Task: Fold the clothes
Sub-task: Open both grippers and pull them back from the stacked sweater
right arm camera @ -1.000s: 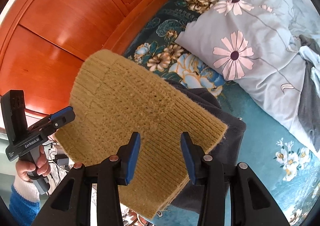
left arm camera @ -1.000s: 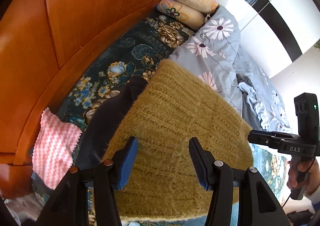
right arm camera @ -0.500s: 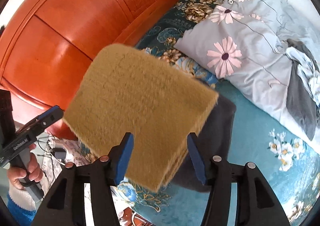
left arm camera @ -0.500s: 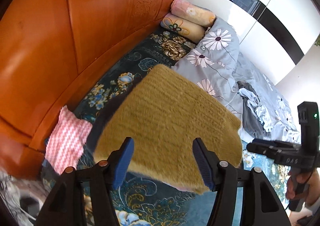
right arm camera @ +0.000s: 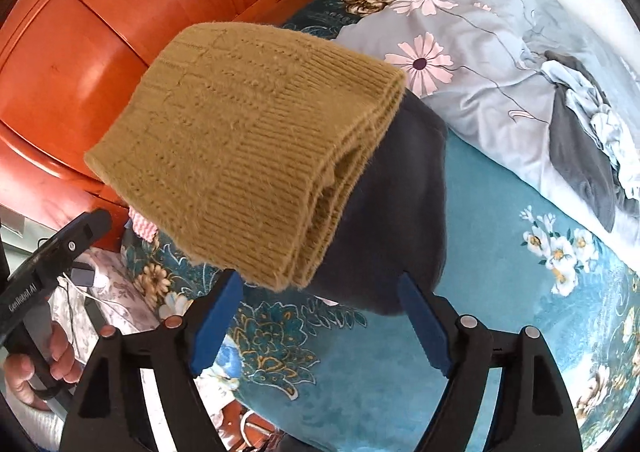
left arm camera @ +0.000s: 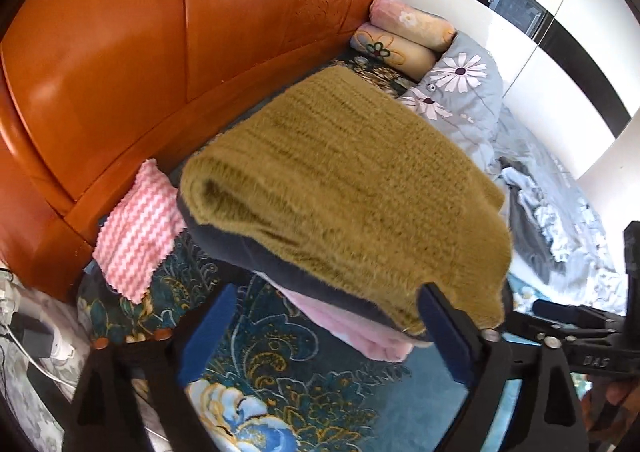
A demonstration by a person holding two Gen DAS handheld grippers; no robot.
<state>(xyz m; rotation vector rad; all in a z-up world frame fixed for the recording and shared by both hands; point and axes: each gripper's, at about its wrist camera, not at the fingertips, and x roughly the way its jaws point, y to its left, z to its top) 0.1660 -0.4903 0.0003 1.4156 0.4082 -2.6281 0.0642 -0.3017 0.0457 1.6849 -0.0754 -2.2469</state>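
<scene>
Left wrist view
Left tongs (left arm camera: 328, 336): jaws opening, spread wide; nothing between the blue pads, bedspread showing in the gap.
Sweater (left arm camera: 352, 188): mustard knit, folded, top layer of a stack on the bed, beyond the pads; its near right corner hangs just behind the right pad (contact cannot be determined).
Stack: dark garment (left arm camera: 256, 256) directly under the sweater, pink garment (left arm camera: 360, 328) at the bottom.
Bedspread (left arm camera: 320, 384): teal with floral pattern, carries the stack.
Pink-and-white cloth (left arm camera: 140, 228): on the bed left of the stack, against the wooden headboard (left arm camera: 168, 52).
Surroundings: two rolled pillows (left arm camera: 400, 36) at the far end; grey daisy quilt (left arm camera: 464, 100) to the right.
Right tongs (left arm camera: 580, 336): visible at the right edge, hand partly shown.

Right wrist view
Right tongs (right arm camera: 320, 324): jaws opening, nothing gripped; the stack's near edge lies just beyond the tips.
Sweater (right arm camera: 248, 148): folded layers visible at its right edge, resting on the dark garment (right arm camera: 400, 220).
Obstructions: the quilt (right arm camera: 480, 52) is bunched to the right, apart from the stack.
Left tongs (right arm camera: 60, 252): at the lower left, held by a hand (right arm camera: 44, 368).
</scene>
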